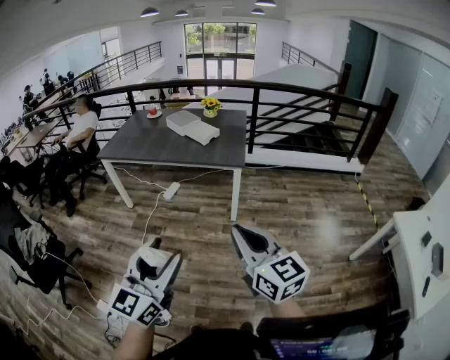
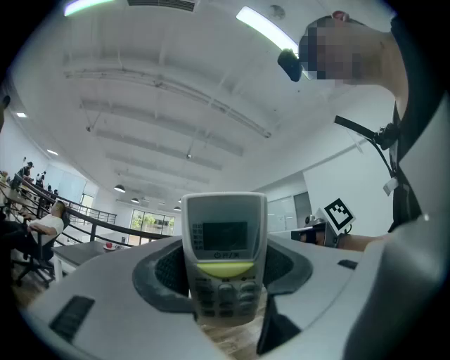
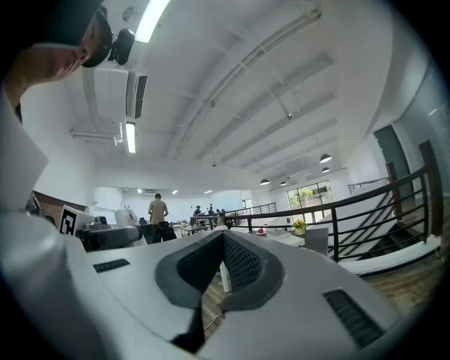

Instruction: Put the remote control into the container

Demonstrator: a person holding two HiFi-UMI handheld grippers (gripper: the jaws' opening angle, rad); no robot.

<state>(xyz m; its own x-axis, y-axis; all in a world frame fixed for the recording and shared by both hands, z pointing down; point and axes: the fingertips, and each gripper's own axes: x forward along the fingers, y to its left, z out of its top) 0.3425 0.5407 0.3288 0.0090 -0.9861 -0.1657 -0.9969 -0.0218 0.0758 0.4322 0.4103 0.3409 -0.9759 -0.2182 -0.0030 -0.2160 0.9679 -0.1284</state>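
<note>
Left hand-held gripper pinching remote control, long axis upright, display end seemingly outward, right hand-held gripper pressed together

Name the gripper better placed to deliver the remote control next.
Left. The left gripper holds the remote control upright between its jaws. The right gripper is shut and empty, so it would likely need a handover first.

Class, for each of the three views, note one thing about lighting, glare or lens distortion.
Head view: the lens bows the railing into an arc, and glare whitens a patch of floor. Left gripper view: the ceiling light is blown out; the remote control looks slightly soft. Right gripper view: the light strip is overexposed, corners vignette black.
</note>
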